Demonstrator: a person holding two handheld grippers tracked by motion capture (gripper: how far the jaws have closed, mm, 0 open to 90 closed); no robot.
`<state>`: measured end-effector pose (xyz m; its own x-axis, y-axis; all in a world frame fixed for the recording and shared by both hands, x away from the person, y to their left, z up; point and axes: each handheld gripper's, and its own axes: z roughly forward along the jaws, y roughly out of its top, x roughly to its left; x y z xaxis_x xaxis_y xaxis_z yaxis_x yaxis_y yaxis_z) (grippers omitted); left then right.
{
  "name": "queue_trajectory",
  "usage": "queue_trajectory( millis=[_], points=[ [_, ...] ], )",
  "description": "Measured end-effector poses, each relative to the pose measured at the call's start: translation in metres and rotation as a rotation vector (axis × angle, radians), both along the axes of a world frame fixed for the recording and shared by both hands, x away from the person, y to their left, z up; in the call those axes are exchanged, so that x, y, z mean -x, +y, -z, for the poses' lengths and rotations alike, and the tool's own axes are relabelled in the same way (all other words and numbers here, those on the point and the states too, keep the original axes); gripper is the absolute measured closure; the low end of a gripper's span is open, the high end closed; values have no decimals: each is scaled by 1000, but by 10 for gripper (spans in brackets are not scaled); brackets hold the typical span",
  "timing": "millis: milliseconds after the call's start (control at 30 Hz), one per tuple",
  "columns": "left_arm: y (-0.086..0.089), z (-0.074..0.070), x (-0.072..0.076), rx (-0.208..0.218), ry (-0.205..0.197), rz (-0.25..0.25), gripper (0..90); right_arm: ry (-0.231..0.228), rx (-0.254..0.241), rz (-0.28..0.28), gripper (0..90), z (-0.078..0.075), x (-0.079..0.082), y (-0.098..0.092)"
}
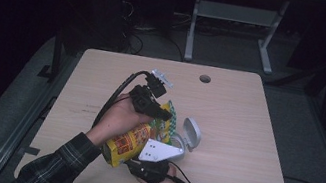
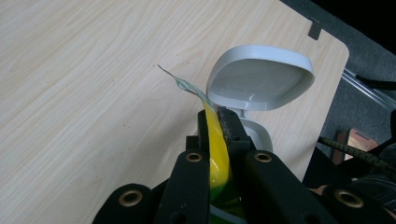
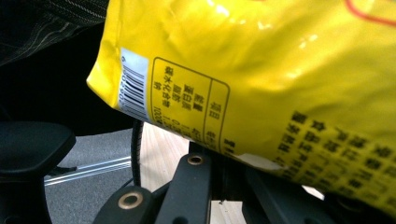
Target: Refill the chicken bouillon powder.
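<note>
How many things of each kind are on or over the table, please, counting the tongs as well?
Yellow snack bag: 1
Grey flip-lid container, lid open: 1
Tongs, left tongs and right tongs, both shut on the bag: 2
Total: 4

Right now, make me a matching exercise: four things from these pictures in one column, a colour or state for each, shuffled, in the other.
1. snack bag
2. white container
3. table
4. left gripper

A. lid flipped open
B. pale wood
C. shut on the bag's top edge
D. yellow, held above the table

Pairs: 1-D, 2-A, 3-B, 4-C
</note>
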<state>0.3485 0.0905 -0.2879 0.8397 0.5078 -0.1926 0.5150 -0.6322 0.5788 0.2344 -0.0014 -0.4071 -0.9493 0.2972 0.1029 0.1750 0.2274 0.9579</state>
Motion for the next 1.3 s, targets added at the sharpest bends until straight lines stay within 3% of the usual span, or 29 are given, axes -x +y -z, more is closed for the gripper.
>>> queue_trajectory(
  millis=[1300],
  points=[
    [1,-1,1,-6,5,-13,898,0,-7,-10,899,-1,1,1]
  ],
)
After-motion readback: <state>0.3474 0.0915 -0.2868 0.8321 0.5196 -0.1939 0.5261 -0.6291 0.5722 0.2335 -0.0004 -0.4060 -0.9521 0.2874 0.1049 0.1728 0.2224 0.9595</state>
